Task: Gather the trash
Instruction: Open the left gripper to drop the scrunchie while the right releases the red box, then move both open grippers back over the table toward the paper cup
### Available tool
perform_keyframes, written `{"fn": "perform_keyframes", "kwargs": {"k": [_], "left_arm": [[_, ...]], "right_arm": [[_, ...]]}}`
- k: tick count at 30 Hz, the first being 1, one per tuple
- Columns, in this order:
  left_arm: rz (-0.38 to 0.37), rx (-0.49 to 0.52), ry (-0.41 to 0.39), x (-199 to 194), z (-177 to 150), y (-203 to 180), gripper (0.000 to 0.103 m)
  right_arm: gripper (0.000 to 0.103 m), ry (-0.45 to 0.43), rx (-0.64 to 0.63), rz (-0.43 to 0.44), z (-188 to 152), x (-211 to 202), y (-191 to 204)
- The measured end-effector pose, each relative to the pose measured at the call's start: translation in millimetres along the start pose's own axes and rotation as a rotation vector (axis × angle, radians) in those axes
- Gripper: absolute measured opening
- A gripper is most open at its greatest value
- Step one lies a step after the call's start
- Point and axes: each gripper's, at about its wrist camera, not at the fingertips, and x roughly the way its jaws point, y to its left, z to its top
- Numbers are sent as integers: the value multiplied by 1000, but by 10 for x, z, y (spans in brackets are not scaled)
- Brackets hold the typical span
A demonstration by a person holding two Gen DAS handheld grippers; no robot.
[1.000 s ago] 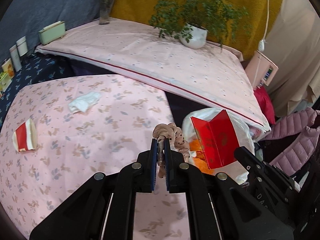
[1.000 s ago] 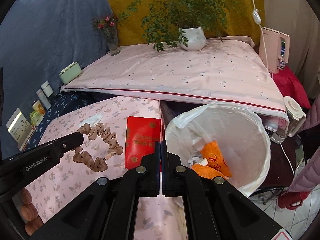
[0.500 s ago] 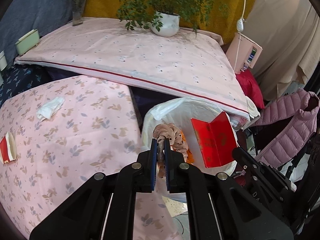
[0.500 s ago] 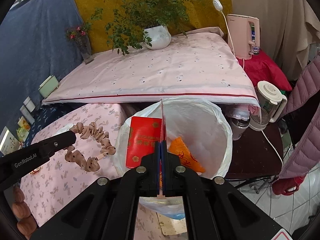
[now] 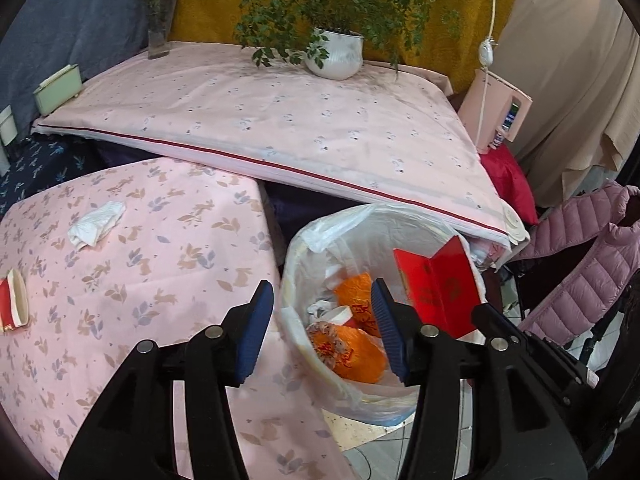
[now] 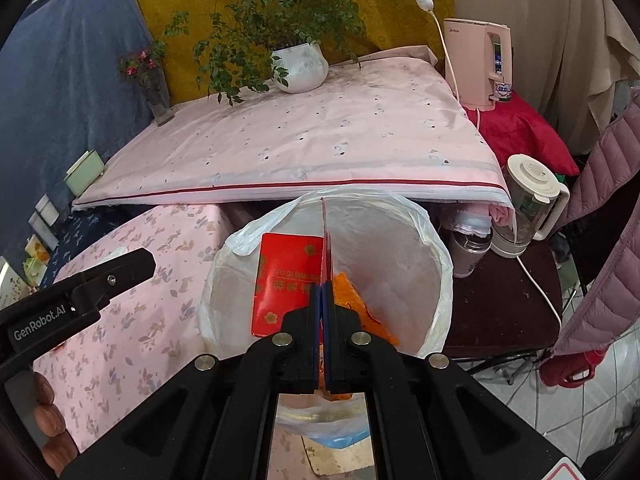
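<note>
My left gripper (image 5: 320,292) hangs over the white-lined bin (image 5: 384,220), its jaws opening with nothing between them. A beige spotted scrunchie (image 5: 328,336) lies inside the bin on orange wrappers (image 5: 356,356). My right gripper (image 6: 322,288) is shut on the edge of a red folded card (image 6: 288,280), held upright above the bin's mouth (image 6: 436,248). In the left wrist view the same red card (image 5: 436,284) shows at the bin's right rim. A crumpled white tissue (image 5: 96,224) and a tipped red-and-white paper cup (image 5: 14,300) lie on the pink floral table (image 5: 160,260).
Behind the bin a raised surface under a pink sheet (image 5: 280,120) carries a potted plant (image 5: 336,56), a flower vase (image 5: 160,36) and a green box (image 5: 56,94). Right of the bin stand a pink kettle (image 5: 496,116), a blender jug (image 6: 528,204) and a purple jacket (image 5: 580,272).
Both grippers moved right from the table to above the bin. The left gripper then opened and the scrunchie fell from it into the bin. The right one still holds the red card.
</note>
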Motion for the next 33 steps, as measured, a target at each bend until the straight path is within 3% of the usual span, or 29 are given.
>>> {"fn": "perform_keyframes", "kwargs": {"k": [12,19,25,29,33], "left_arm": [[93,-35,-22,-39,-93,311,49],[114,-73,-8,-35,-128,525,52],[129,-96,-21,-104,-163,684,57],[147,-124,-23,-153,-195,839,65],[164,-154,-23,-190,-237,1028,66]], "right_arm": [[2,5,-23,6,15,59,173],[11,-3,-40,9,28,18,317],[34,-13,-72,14,6,-37,522],[35,-10,-96,26,-16,-58,683],[37,-3,-118,38,-53,-53,852]]}}
